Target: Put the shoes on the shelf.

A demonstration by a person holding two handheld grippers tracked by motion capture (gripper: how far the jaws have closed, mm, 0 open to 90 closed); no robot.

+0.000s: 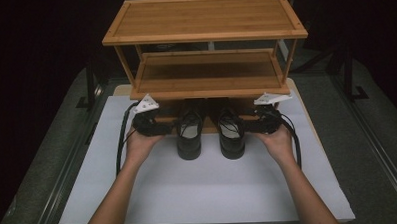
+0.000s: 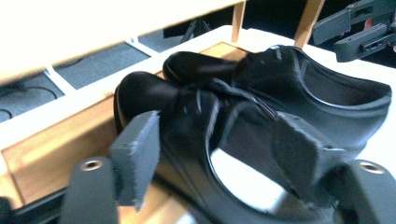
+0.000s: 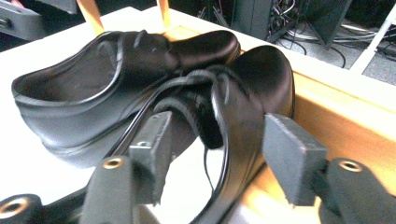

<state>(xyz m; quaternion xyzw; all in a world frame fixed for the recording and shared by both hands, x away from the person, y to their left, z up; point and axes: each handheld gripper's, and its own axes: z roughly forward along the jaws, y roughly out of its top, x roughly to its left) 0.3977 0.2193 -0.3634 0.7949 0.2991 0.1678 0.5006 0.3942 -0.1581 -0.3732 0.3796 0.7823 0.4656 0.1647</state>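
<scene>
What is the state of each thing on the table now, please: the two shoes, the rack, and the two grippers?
Left shoe: upright, toe under the rack's bottom shelf, laces loose, left gripper's jaws around its side.
Right shoe: upright beside it, toe under the rack, laces loose.
Wooden rack: standing, both upper shelves bare.
Left gripper: jaws open, pads off the shoe.
Right gripper: jaws open around the right shoe's side.
</scene>
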